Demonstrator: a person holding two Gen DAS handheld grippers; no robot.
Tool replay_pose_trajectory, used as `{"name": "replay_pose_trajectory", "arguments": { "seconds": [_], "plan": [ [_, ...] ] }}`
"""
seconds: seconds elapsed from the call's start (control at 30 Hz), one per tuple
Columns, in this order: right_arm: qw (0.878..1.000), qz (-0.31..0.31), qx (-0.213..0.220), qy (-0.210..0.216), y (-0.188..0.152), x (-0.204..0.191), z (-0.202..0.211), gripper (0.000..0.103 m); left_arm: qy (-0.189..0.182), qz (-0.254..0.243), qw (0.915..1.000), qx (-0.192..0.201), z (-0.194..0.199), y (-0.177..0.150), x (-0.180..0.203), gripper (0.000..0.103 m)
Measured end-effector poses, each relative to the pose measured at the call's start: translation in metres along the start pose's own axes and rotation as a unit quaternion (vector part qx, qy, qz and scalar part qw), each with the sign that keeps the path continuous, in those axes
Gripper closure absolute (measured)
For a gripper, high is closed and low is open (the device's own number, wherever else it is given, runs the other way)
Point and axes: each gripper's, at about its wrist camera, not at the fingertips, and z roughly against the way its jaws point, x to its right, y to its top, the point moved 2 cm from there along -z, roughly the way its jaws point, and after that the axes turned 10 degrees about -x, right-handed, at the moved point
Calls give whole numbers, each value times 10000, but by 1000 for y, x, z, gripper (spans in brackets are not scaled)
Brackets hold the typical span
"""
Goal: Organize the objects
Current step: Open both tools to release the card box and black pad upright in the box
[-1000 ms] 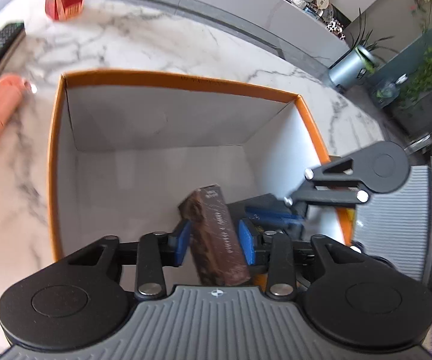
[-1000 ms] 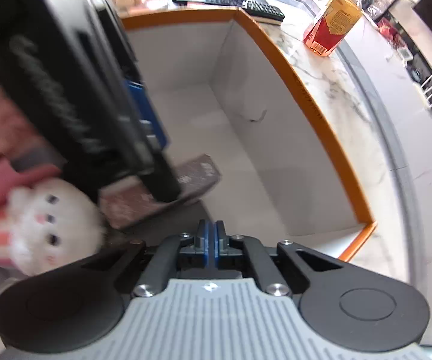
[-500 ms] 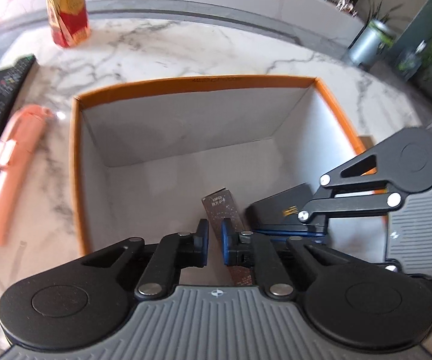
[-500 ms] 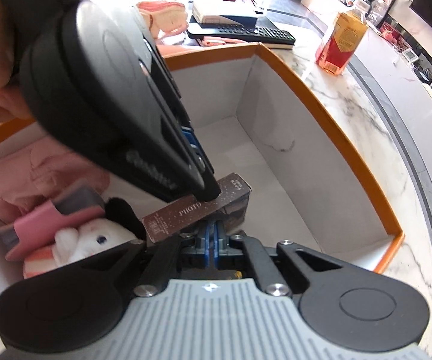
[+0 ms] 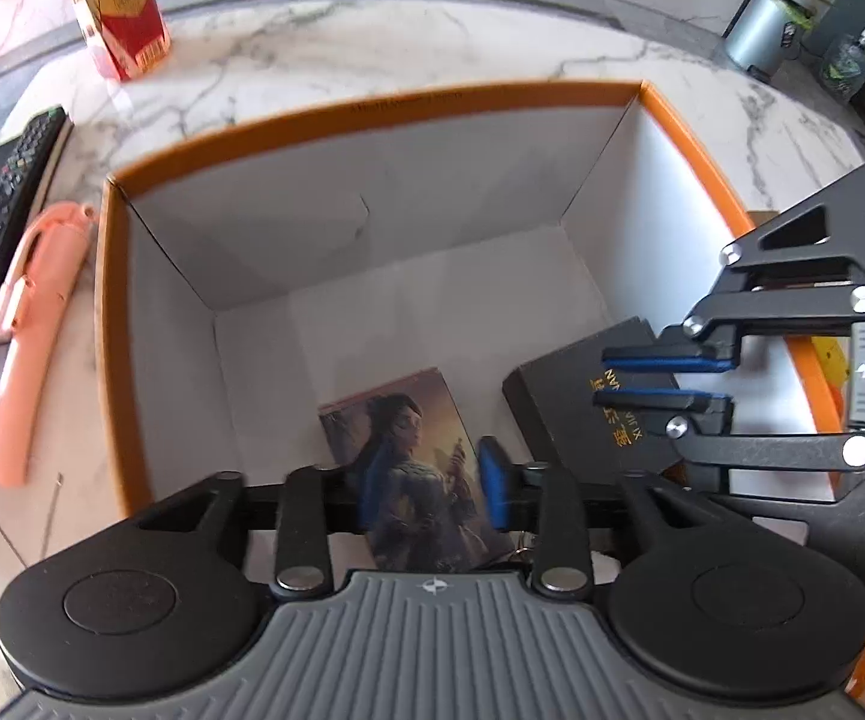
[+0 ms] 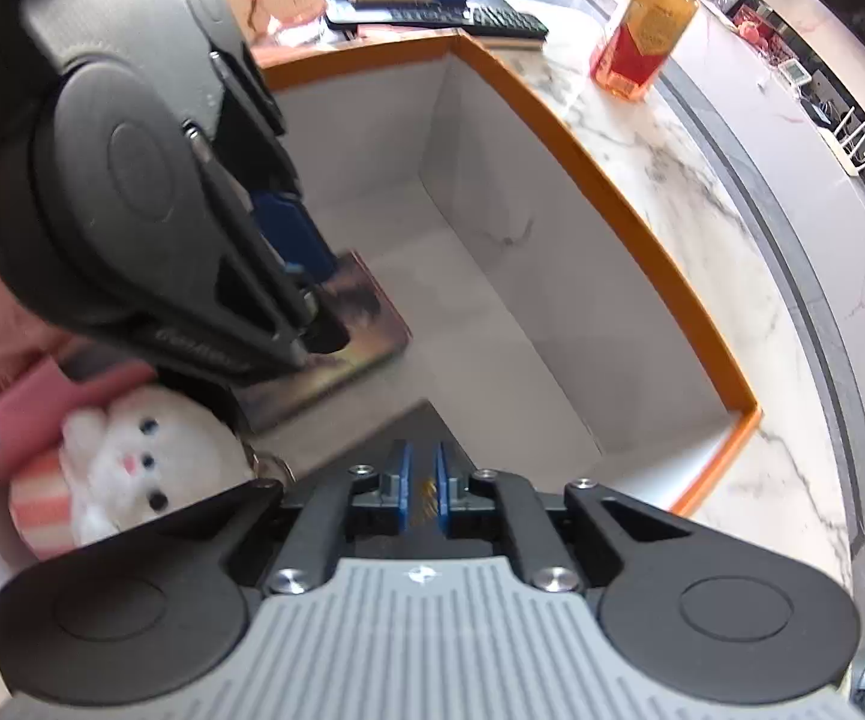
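An orange-rimmed white box (image 5: pixel 372 105) stands on the marble counter; it also shows in the right wrist view (image 6: pixel 624 192). A picture box with a woman's portrait (image 5: pixel 399 426) lies flat on the box floor, also seen in the right wrist view (image 6: pixel 366 324). My left gripper (image 5: pixel 432 483) is open above it, pads apart on either side. My right gripper (image 6: pixel 422 483) hangs over a black box with gold lettering (image 5: pixel 576 396), blue pads slightly apart; it shows in the left wrist view (image 5: pixel 660 378).
A red and yellow carton (image 5: pixel 117 6) stands at the back of the counter. A pink tool (image 5: pixel 30 306) and a remote (image 5: pixel 9 192) lie left of the box. A white plush bunny (image 6: pixel 132 456) and pink items lie in the box.
My left gripper opened and let go of the picture box, which now lies flat, face up, on the box floor. My right gripper's pads parted slightly over the black box.
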Motion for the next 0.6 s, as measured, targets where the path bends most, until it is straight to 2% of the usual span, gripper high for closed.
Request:
{"name": "replay_pose_trajectory", "arguments": {
  "seconds": [0.1,0.13,0.2,0.23,0.3,0.37,0.4,0.47,0.6],
  "plan": [
    [10000,18,-15,-25,-2,0,1,92,227,81,9995,-198,-11,2,0,43],
    [10000,55,26,-26,-2,-2,2,90,244,88,9995,-155,-11,2,1,39],
    [9999,107,89,-9,-1,-5,6,80,175,213,9995,-176,-12,3,1,30],
    [9998,138,114,-28,-1,-7,7,77,162,257,9994,-184,-13,4,1,30],
    [9996,208,138,-90,-25,-29,20,77,221,255,9992,-200,-14,4,2,29],
    [9994,230,209,-169,-27,-29,27,77,172,309,9992,-203,-14,4,1,28],
    [9993,196,257,-186,-28,-27,31,77,77,362,9991,-204,-13,4,0,28],
    [9991,81,346,-227,-37,-14,43,77,-388,483,9978,-215,-13,5,-3,28],
    [9987,4,414,-314,-44,-10,55,77,-903,617,9937,-265,-14,9,-5,28]
  ]
}}
